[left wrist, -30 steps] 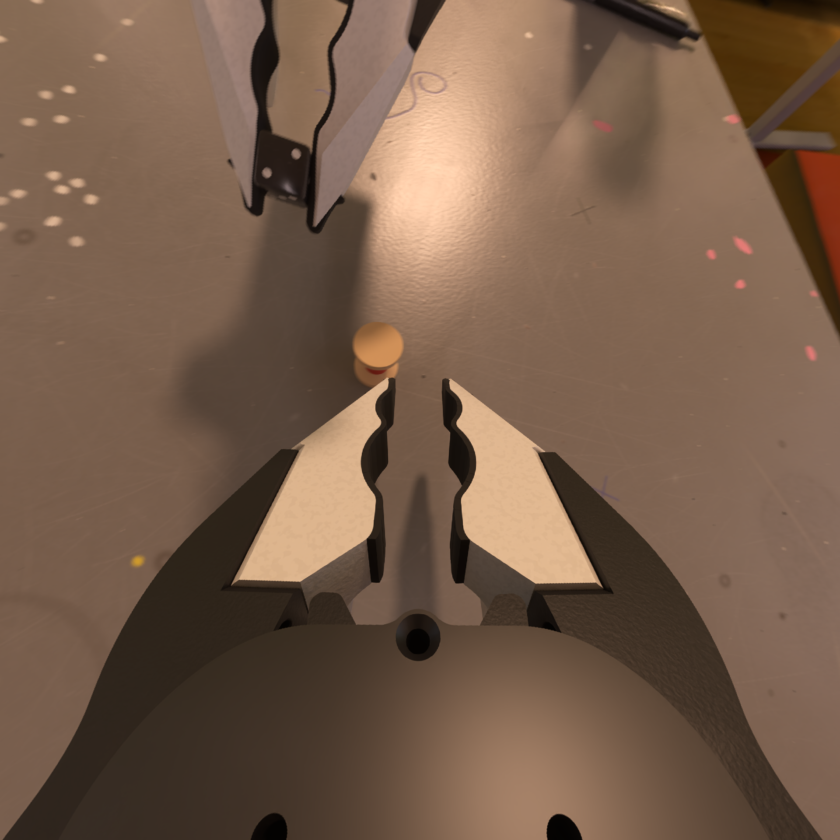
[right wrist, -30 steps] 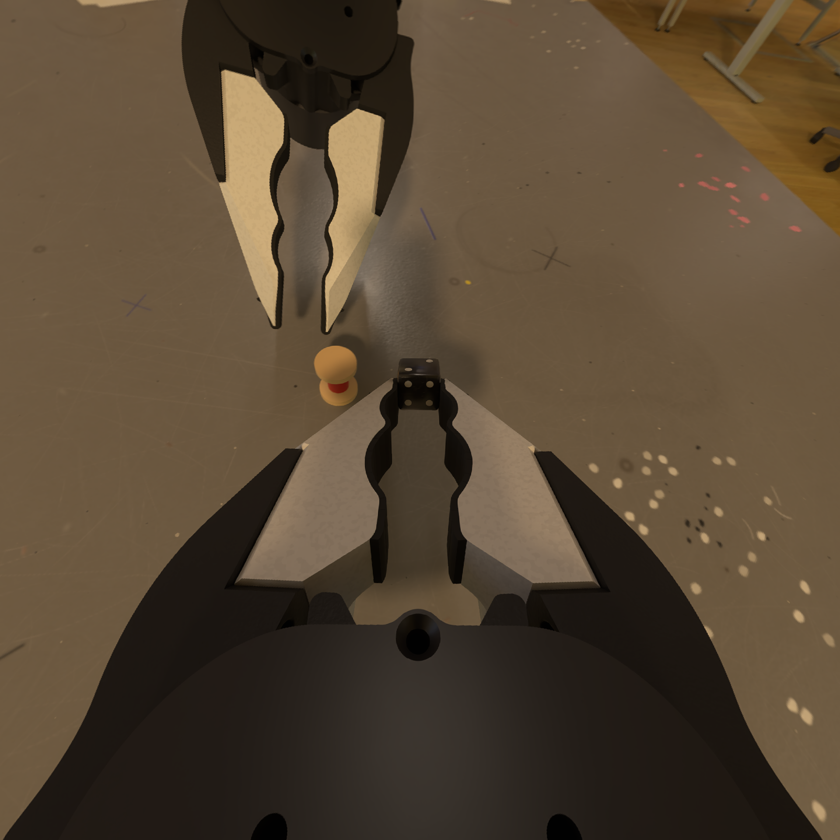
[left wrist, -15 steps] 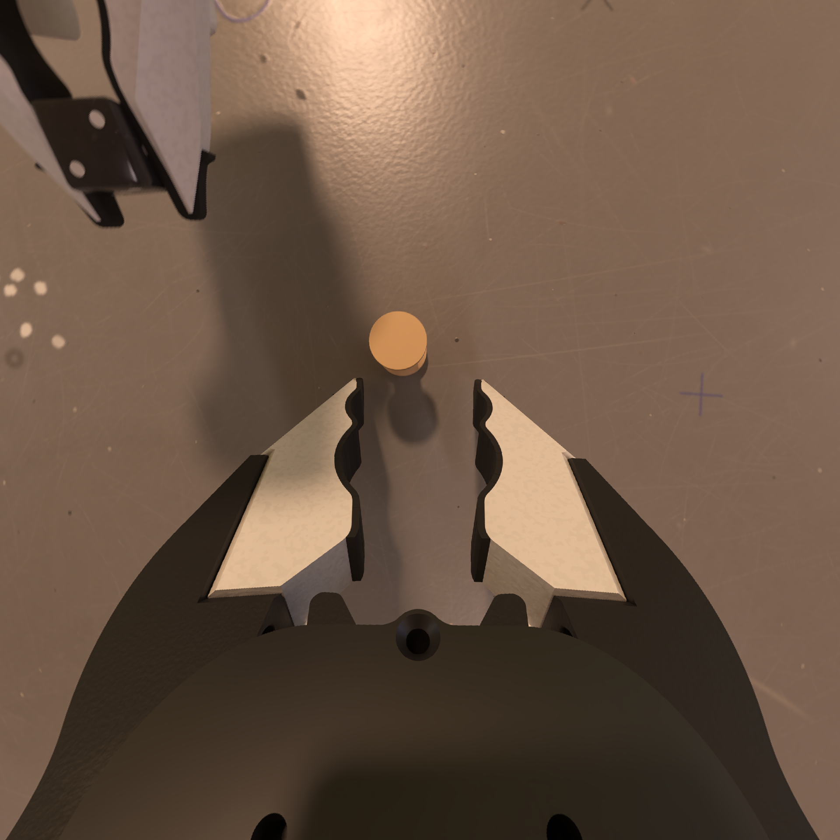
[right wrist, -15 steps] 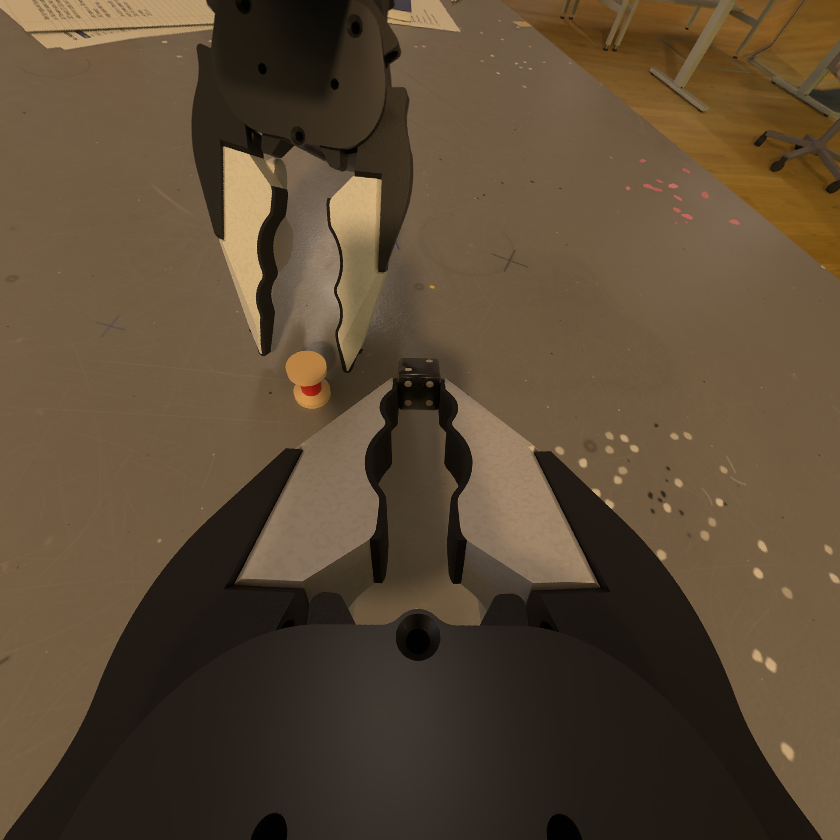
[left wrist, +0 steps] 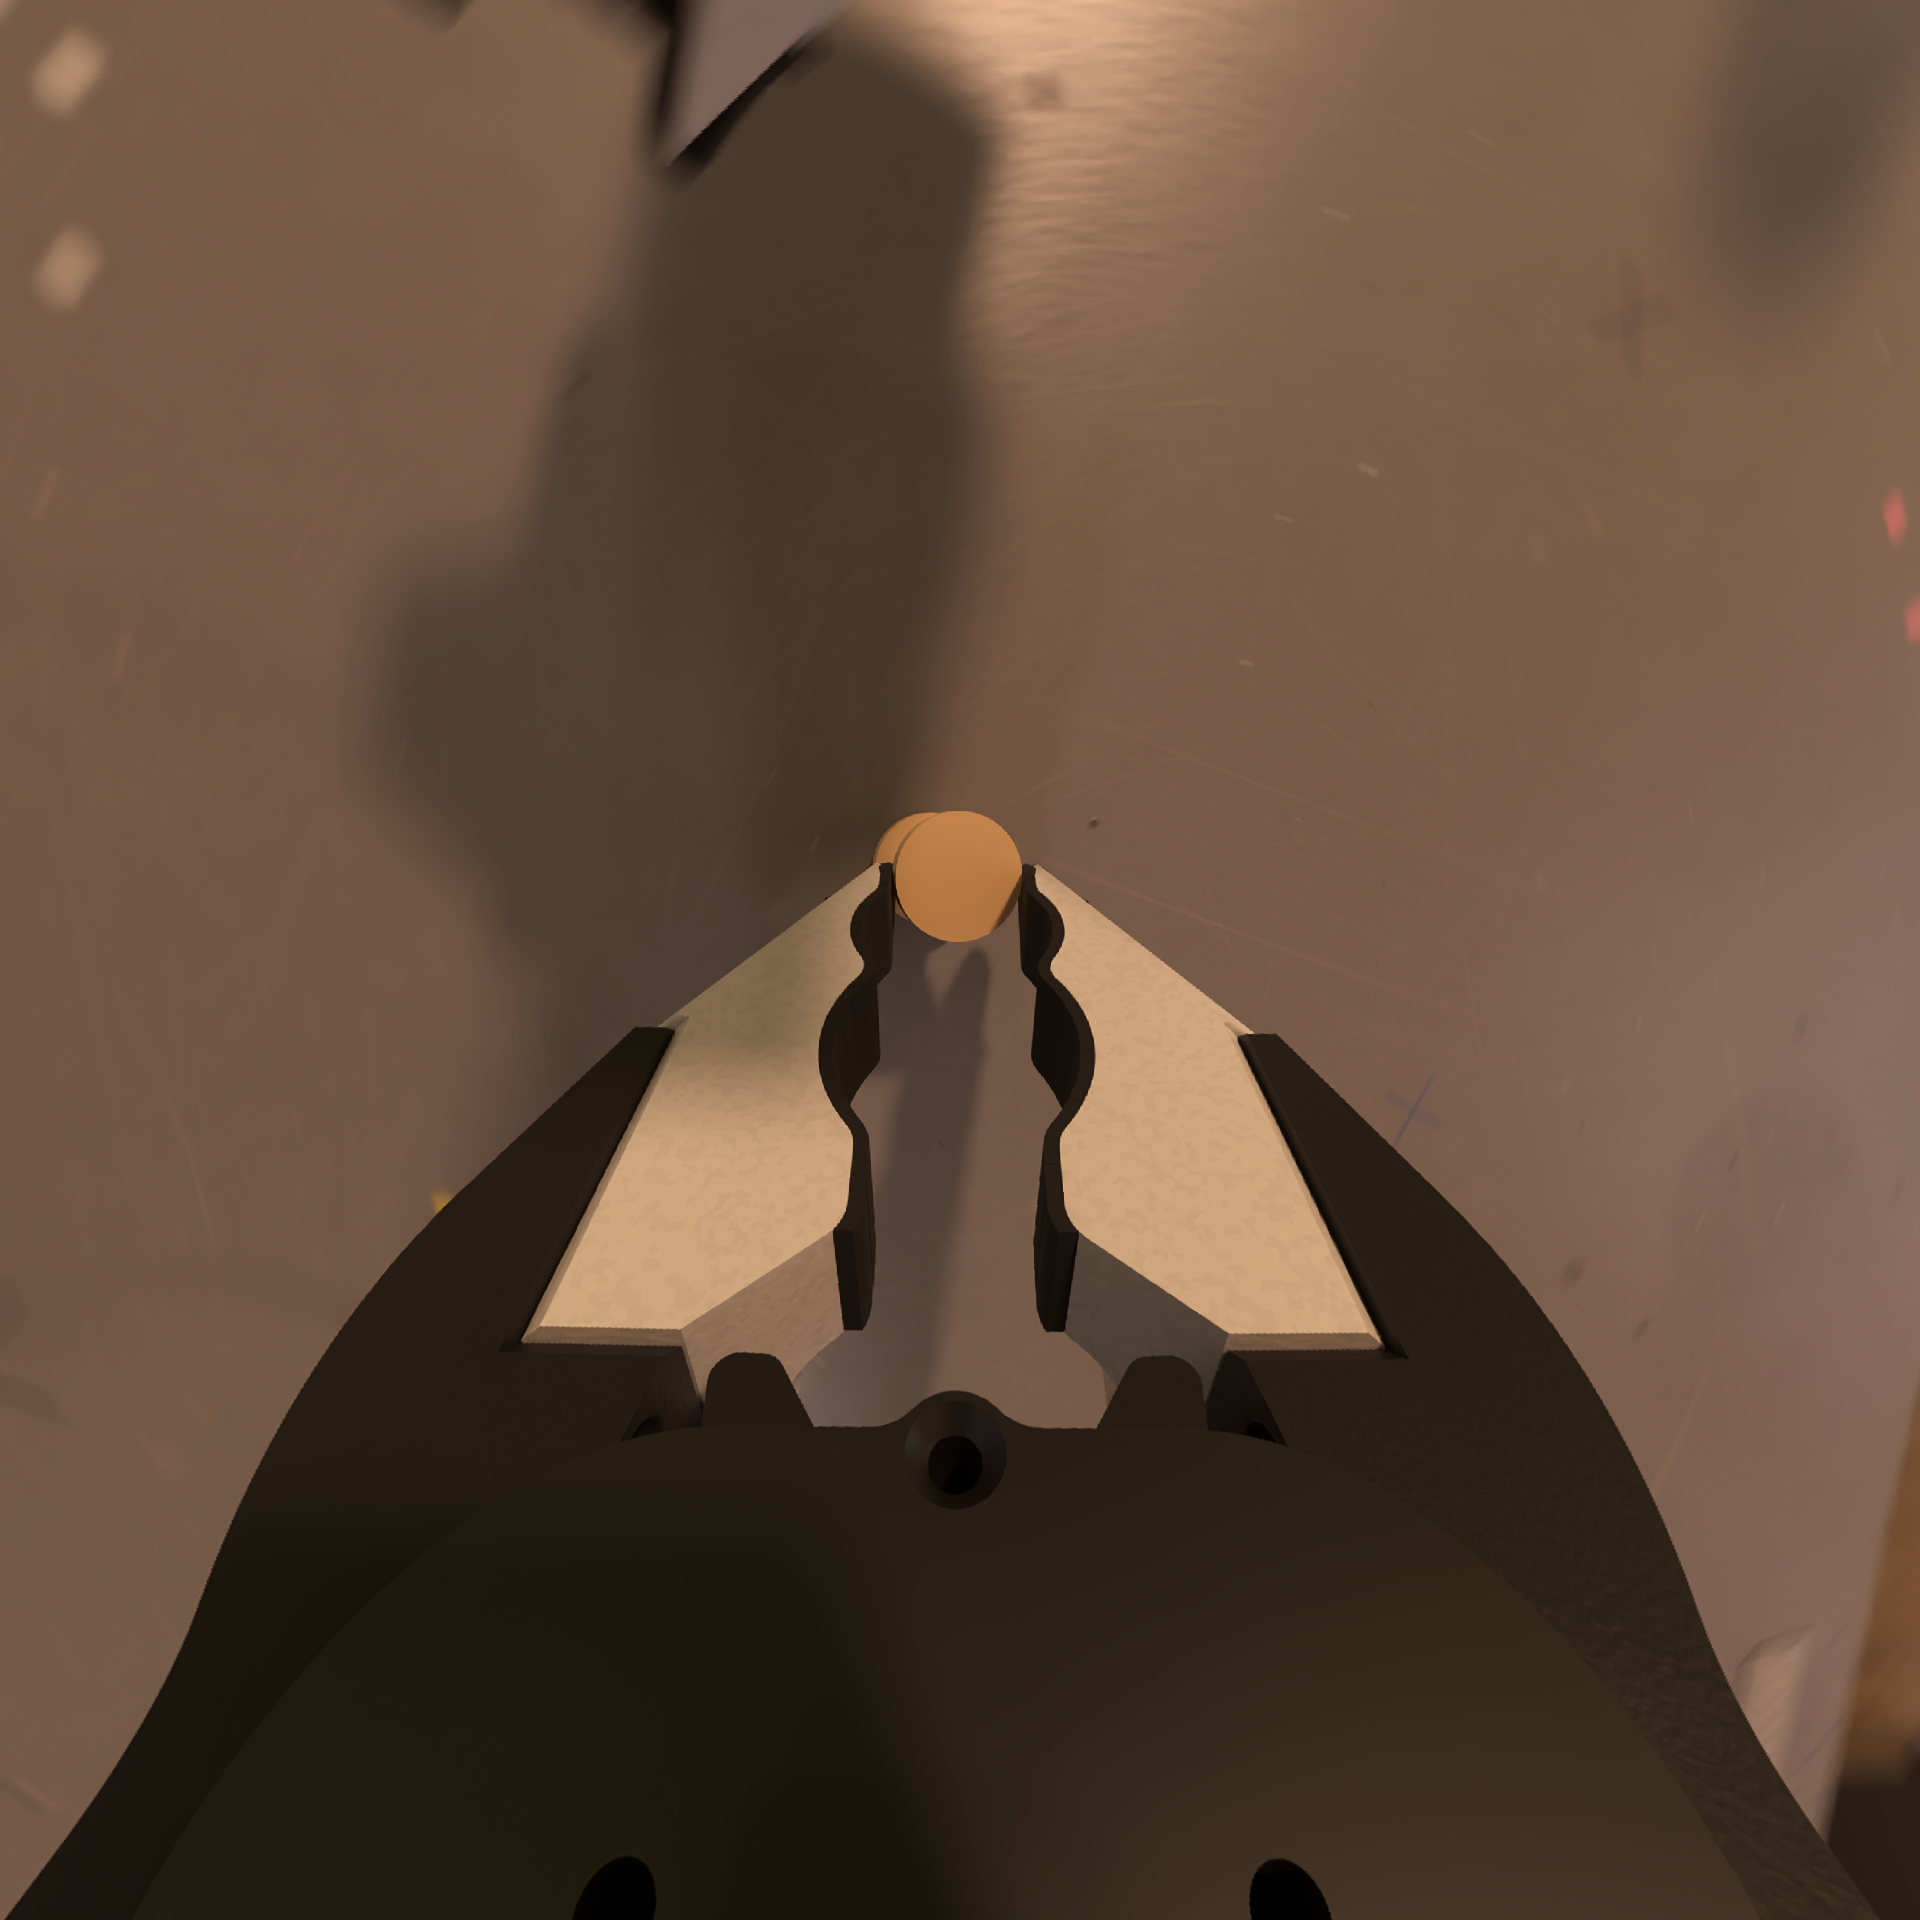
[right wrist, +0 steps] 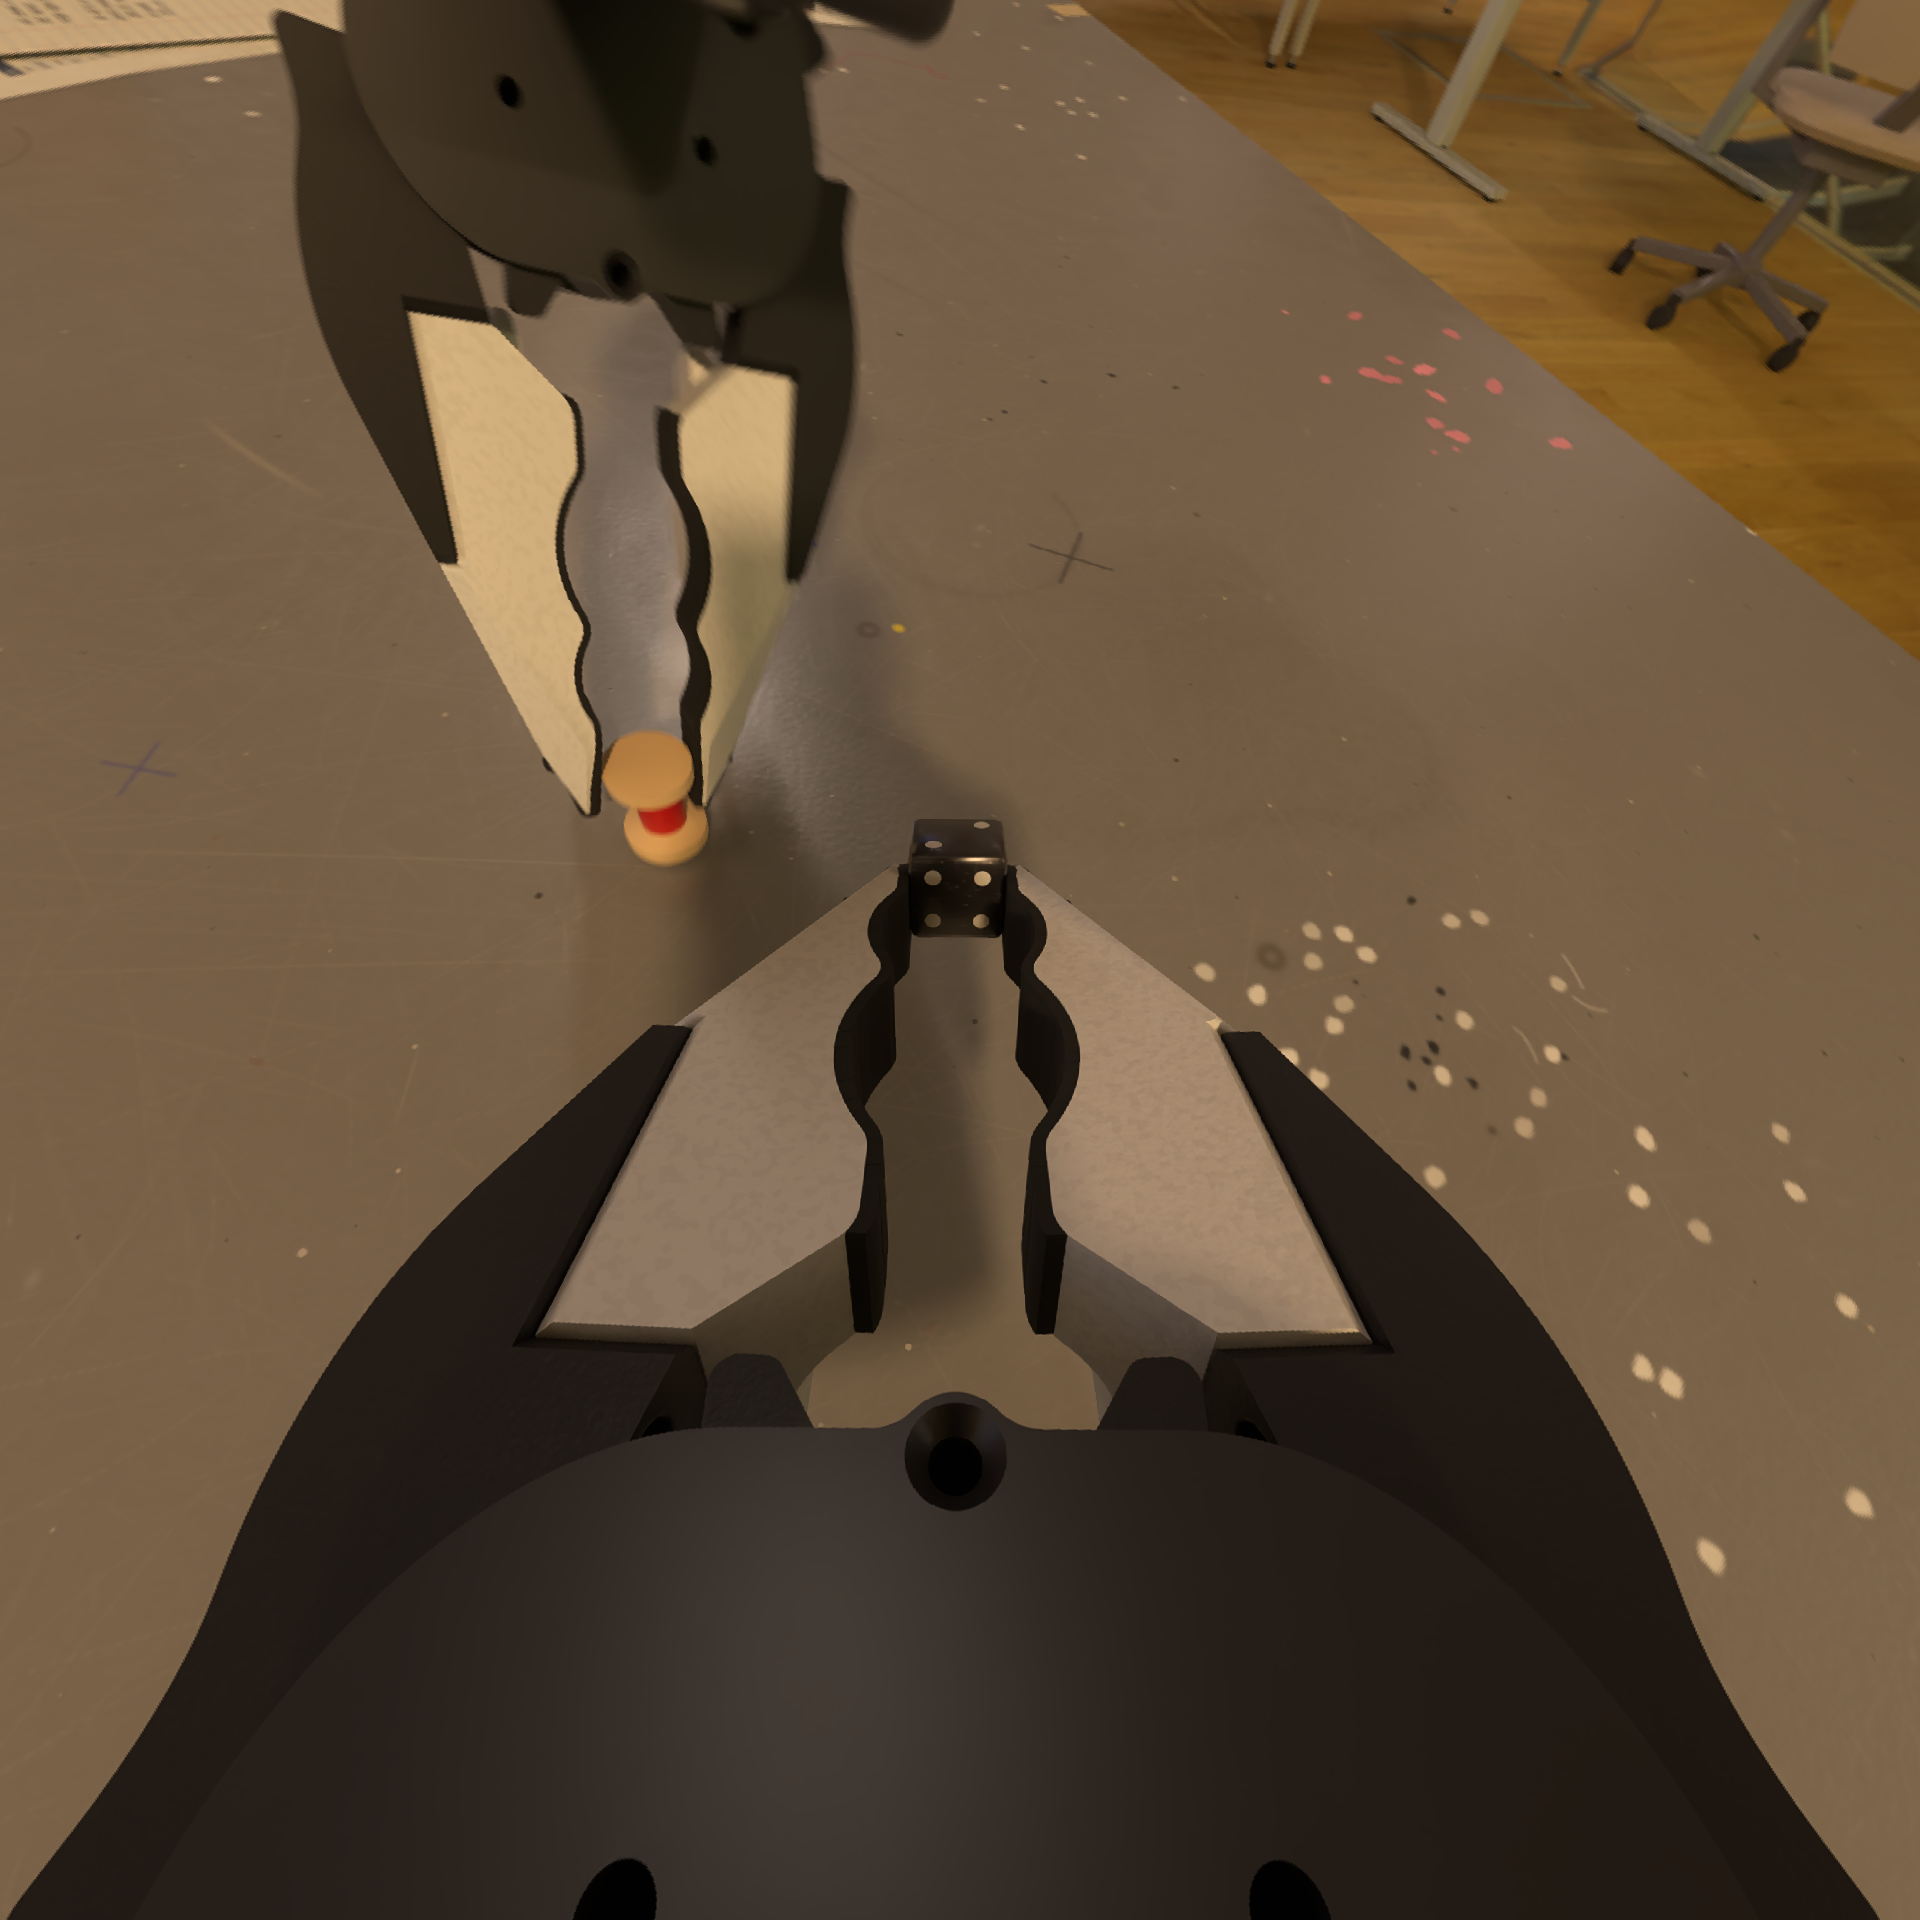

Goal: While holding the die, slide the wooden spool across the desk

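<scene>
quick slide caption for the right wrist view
Right gripper holds a black die above the desk while the left gripper closes around the upright wooden spool.

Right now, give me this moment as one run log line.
right hand-held gripper: shut on die | left hand-held gripper: closed around spool top | spool: upright on desk
</scene>
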Controlling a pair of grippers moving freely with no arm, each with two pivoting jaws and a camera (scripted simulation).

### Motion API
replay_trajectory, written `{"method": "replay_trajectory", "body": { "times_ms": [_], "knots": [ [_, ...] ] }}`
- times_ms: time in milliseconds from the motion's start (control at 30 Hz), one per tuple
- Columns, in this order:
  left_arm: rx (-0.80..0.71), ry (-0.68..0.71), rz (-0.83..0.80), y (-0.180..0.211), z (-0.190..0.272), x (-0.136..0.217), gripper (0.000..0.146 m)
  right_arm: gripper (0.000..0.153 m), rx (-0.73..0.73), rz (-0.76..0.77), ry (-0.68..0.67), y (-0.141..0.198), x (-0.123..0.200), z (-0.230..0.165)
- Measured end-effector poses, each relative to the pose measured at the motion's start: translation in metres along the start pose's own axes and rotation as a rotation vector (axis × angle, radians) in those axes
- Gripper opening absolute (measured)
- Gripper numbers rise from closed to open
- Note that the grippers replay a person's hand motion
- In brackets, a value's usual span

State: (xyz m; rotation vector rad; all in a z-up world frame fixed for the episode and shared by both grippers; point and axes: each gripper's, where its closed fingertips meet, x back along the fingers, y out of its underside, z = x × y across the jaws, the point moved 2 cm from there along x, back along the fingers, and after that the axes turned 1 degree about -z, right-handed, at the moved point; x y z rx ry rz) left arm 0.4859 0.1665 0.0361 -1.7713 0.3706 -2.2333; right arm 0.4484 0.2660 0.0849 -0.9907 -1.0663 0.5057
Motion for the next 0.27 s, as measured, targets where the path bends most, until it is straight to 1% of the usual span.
{"method": "replay_trajectory", "body": {
  "times_ms": [67, 100, 167, 267],
  "knots": [
    [0.217, -0.103, 0.043, 0.015, -0.008, 0.007, 0.023, 0.016, -0.020, -0.006, 0.022, 0.000, 0.000, 0.004],
    [0.292, -0.146, 0.065, 0.023, -0.009, 0.011, 0.023, 0.016, -0.031, -0.007, 0.029, 0.000, 0.000, 0.005],
    [0.408, -0.200, 0.120, 0.039, -0.009, 0.018, 0.023, 0.016, -0.046, -0.010, 0.039, 0.000, 0.000, 0.006],
    [0.533, -0.258, 0.175, 0.061, -0.007, 0.025, 0.023, 0.016, -0.054, -0.014, 0.043, 0.000, -0.001, 0.006]
  ]
}}
